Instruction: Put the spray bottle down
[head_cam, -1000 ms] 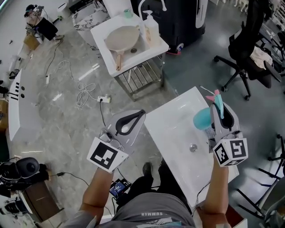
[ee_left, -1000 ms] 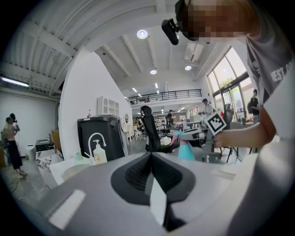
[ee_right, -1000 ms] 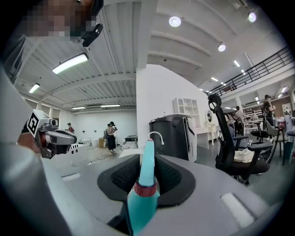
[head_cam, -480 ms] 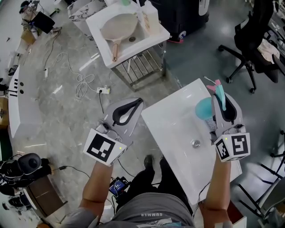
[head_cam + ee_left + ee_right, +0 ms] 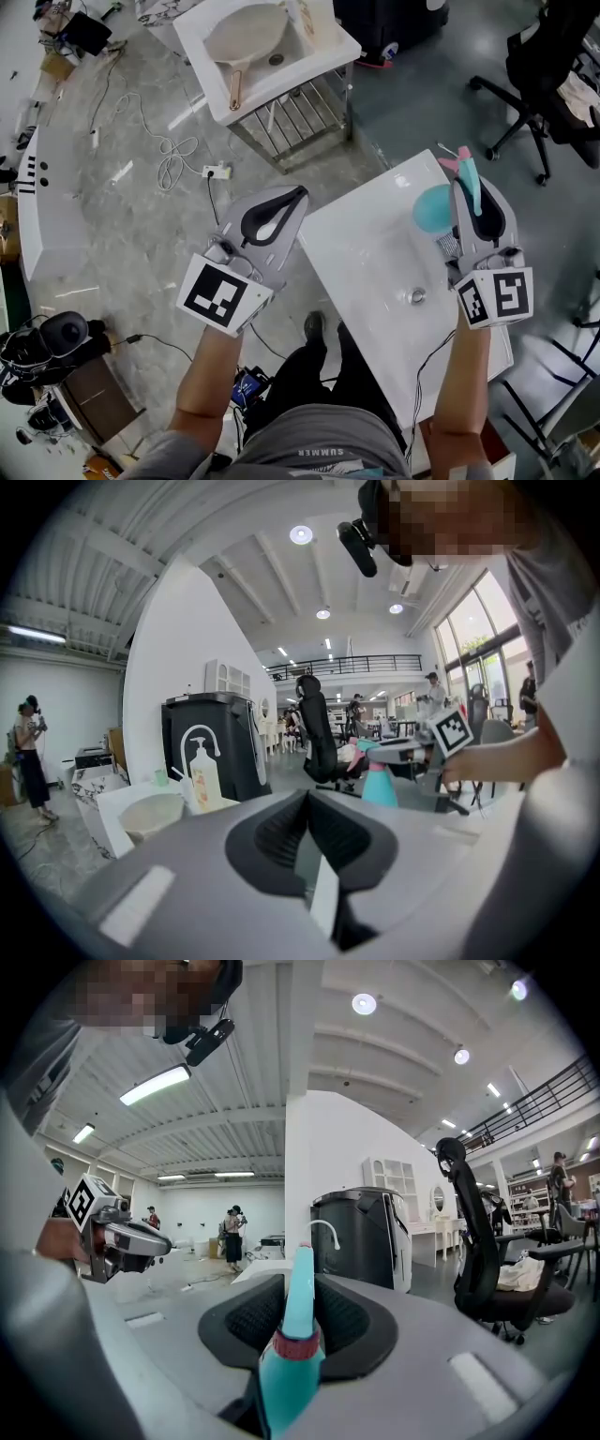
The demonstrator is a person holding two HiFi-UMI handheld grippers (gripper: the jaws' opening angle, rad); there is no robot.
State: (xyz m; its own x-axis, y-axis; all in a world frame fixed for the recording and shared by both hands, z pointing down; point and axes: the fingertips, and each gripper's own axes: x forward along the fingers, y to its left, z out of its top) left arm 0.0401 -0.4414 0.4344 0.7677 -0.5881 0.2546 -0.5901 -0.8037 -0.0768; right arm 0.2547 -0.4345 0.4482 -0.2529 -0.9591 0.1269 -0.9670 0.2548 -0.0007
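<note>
Looking down, right gripper: the right gripper (image 5: 466,178) is clamped on the spray bottle (image 5: 431,208), with its marker cube (image 5: 495,296) nearest the person.
Head view, spray bottle: teal body with a pink trigger, hanging over the far corner of the white sink (image 5: 366,262); whether its base touches the sink cannot be told.
Head view, drain: the drain (image 5: 416,296) lies nearer the person than the bottle, just beside the right gripper's body.
Head view, left gripper: the left gripper (image 5: 302,193) hovers over the floor (image 5: 112,234) just beside the sink's left edge, tips together and empty.
Head view, surroundings: a second sink (image 5: 328,52) with a beige bowl (image 5: 246,33) stands farther off, and an office chair (image 5: 553,84) is at the upper right.
Left gripper view, jaws: the left gripper (image 5: 306,803) has its ribbed pads meeting at the tips, with nothing between them.
Left gripper view, beyond: the spray bottle (image 5: 379,785) hangs upright under the right gripper (image 5: 412,752), and a black bin (image 5: 211,747) stands to the left.
Right gripper view, jaws: the right gripper (image 5: 298,1283) presses from both sides on the spray bottle (image 5: 292,1363), whose slim teal top rises between the pads above a pink ring.
Right gripper view, beyond: the left gripper (image 5: 122,1237) shows at the left, the office chair (image 5: 478,1251) at the right.
</note>
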